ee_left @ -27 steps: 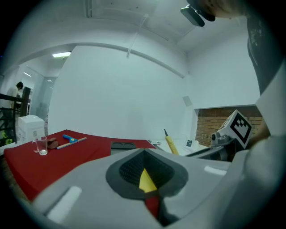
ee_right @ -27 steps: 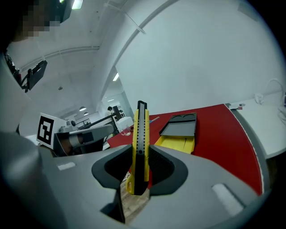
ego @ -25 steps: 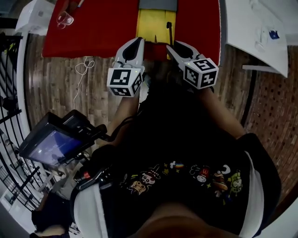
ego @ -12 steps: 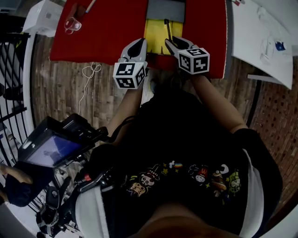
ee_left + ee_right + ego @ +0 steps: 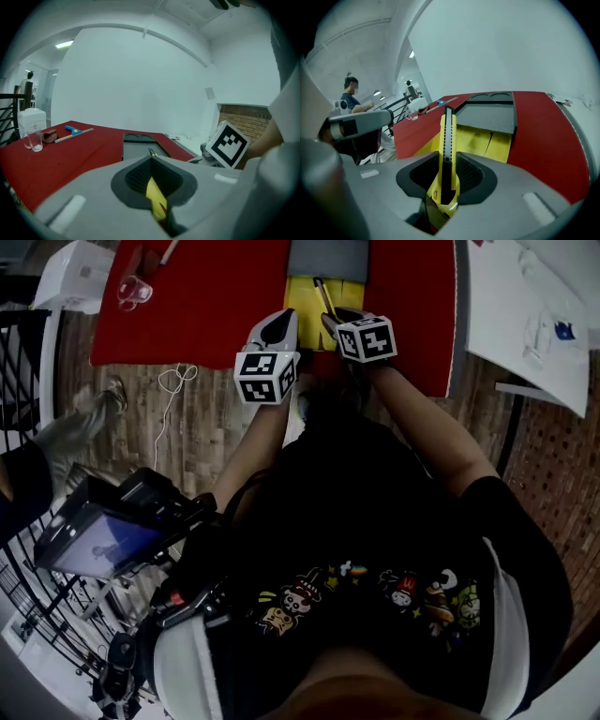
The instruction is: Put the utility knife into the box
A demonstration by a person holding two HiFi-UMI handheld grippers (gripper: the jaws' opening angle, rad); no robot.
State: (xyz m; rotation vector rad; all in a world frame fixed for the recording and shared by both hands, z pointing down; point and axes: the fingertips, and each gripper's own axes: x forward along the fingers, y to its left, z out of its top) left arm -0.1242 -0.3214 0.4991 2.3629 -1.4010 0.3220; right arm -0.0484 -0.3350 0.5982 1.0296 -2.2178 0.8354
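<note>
The utility knife (image 5: 323, 298), yellow with a black slider, sticks forward out of my right gripper (image 5: 330, 320), which is shut on its handle (image 5: 447, 150). Its tip hangs over the open yellow box (image 5: 305, 301) on the red table (image 5: 206, 296). Yellow flaps (image 5: 476, 138) lie in front of a grey inner panel (image 5: 487, 115). At the box's left edge my left gripper (image 5: 284, 320) is shut, with a thin yellow strip, apparently a box flap, between its jaws (image 5: 154, 197). The knife tip (image 5: 152, 152) also shows in the left gripper view.
A clear glass (image 5: 131, 287) and a white carton (image 5: 75, 276) stand at the table's far left, beside a blue-handled ruler (image 5: 75, 131). A white table (image 5: 525, 306) is to the right. A screen rig (image 5: 103, 540) and another person's arm (image 5: 37, 465) are at the left.
My right gripper has carried the knife forward and left, from the table's near edge to over the box. The left gripper stayed at the box's left edge. A person's arm came in at left.
</note>
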